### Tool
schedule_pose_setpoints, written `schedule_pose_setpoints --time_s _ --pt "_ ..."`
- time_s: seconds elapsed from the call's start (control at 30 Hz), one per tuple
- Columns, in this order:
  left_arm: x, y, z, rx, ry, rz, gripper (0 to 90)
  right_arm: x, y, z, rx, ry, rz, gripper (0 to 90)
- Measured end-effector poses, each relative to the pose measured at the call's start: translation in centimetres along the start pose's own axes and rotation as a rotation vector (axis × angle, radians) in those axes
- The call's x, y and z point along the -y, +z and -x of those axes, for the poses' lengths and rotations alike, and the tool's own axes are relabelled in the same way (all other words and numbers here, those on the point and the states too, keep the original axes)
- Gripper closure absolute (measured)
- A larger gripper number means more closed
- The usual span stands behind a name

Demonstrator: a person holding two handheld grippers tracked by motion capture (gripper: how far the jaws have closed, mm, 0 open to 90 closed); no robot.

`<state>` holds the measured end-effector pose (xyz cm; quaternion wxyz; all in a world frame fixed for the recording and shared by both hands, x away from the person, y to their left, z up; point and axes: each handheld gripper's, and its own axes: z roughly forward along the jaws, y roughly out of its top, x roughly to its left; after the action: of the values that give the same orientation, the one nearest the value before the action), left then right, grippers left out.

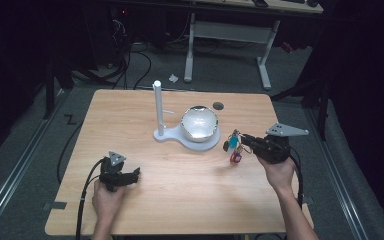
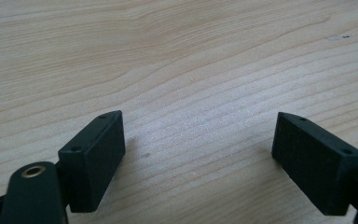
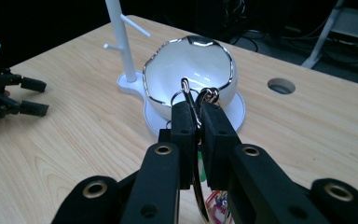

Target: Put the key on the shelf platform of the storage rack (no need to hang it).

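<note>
Beside the bowl [image 1: 199, 122], right tool [image 1: 241, 142] lifts keyring [image 3: 193, 100] above open table [image 1: 180, 175].

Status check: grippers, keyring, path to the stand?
Right gripper shut on keyring, lifted off table. Left gripper open, resting. Bowl sits before stand.

The key ring [image 3: 196, 107] is mostly hidden between the right gripper [image 3: 196, 122]'s jaws; its charms [image 1: 234, 148] look too small to identify, centre right.

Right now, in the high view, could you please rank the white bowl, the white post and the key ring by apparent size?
1. White bowl, broadest.
2. White post, taller but far thinner; unsure against the bowl.
3. Key ring, clamped in the right gripper, smallest.
</note>
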<state>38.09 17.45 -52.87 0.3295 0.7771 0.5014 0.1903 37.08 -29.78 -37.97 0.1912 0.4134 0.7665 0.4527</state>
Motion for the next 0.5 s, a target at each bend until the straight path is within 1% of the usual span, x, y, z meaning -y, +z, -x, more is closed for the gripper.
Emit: schedule_pose_setpoints --time_s 0.1,0.17,0.2,0.23,0.47,0.5 --pt "0.0 0.0 0.0 0.000 0.000 0.000 17.6 -0.5 -0.1 0.0 -0.005 -0.001 0.013 85.0" --pt "0.0 0.0 0.0 0.000 0.000 0.000 17.6 -1.0 -0.3 0.0 -0.007 -0.007 0.021 85.0" --pt "0.0 0.0 0.0 0.000 0.000 0.000 17.6 -1.6 -0.3 0.0 -0.010 -0.009 0.029 85.0" --pt "0.0 0.0 0.0 0.000 0.000 0.000 17.6 -1.6 -0.3 0.0 -0.010 -0.009 0.029 85.0" --pt "0.0 0.0 0.0 0.000 0.000 0.001 17.6 -3.3 -0.1 0.1 -0.026 -0.017 0.044 85.0" --pt "0.0 0.0 0.0 0.000 0.000 0.001 17.6 -3.3 -0.1 0.1 -0.026 -0.017 0.044 85.0"
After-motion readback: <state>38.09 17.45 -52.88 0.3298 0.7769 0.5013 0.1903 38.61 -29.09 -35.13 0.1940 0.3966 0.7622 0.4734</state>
